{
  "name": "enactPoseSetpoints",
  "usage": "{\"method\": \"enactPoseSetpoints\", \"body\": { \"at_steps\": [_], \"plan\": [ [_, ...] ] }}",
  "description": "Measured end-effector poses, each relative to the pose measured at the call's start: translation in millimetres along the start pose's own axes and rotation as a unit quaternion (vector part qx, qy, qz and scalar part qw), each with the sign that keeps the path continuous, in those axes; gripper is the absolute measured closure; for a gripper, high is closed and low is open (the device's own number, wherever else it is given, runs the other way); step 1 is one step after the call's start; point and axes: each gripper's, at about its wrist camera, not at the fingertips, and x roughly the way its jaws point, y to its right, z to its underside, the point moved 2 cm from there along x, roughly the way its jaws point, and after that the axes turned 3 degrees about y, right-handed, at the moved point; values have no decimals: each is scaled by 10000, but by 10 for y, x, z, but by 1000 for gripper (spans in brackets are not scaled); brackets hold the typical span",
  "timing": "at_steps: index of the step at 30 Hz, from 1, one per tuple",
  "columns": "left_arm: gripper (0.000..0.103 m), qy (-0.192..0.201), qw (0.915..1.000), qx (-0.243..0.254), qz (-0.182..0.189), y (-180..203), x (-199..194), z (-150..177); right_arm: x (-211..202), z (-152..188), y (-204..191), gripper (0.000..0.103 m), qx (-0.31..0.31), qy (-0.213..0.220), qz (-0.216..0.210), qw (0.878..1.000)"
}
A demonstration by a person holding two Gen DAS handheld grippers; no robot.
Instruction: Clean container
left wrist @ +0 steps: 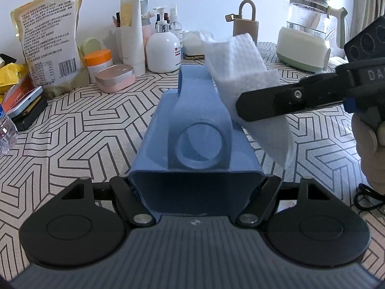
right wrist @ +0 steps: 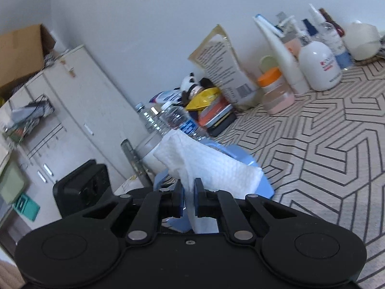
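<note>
So my left gripper is clamped on the blue container, which sticks out straight ahead of its fingers over the patterned tablecloth. My right gripper is pinching a white wipe, draped against the container's right side.

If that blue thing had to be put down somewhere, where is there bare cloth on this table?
Bare patterned tablecloth lies left of the blue container, in front of the pink tin. Another bare patch lies right of the container, before the kettle, though the right gripper with the white wipe hangs there. The back row of bottles and the left edge are crowded.
</note>
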Motion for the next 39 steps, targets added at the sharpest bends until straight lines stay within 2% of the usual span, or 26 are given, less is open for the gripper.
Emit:
{"method": "enactPoseSetpoints", "body": {
  "at_steps": [7,8,11,13,14,18,26,32,36,37,39],
  "plan": [
    [29,-7,10000,-54,49,-29,7,1,-20,5,15,94,3,33,75,10000],
    [29,-13,10000,-77,60,-37,9,1,-3,14,-16,89,-50,-31,-55,10000],
    [29,-9,10000,-55,49,-30,11,2,83,62,-168,90,-309,-269,-483,9980],
    [29,-3,10000,-47,50,-25,8,3,113,68,-216,91,-427,-321,-527,9972],
    [29,-3,10000,-41,47,-23,8,3,111,64,-195,94,-364,-320,-520,9975],
    [29,-10,10000,-41,46,-22,9,3,79,34,-97,95,-94,-222,-428,9988],
    [29,-5,10000,-30,49,-12,4,0,63,29,-70,96,-46,-174,-365,9992],
    [29,-47,10000,-49,63,-14,16,-3,-29,-14,82,96,277,35,54,9996],
    [29,-47,9999,-130,49,-42,16,-2,-10,-9,97,95,233,16,332,9992],
    [29,-44,9999,-150,49,-49,15,-2,2,-5,82,87,177,-2,378,9991],
    [29,-42,9999,-144,44,-46,15,-1,19,3,51,86,89,-18,406,9991]
  ]
}}
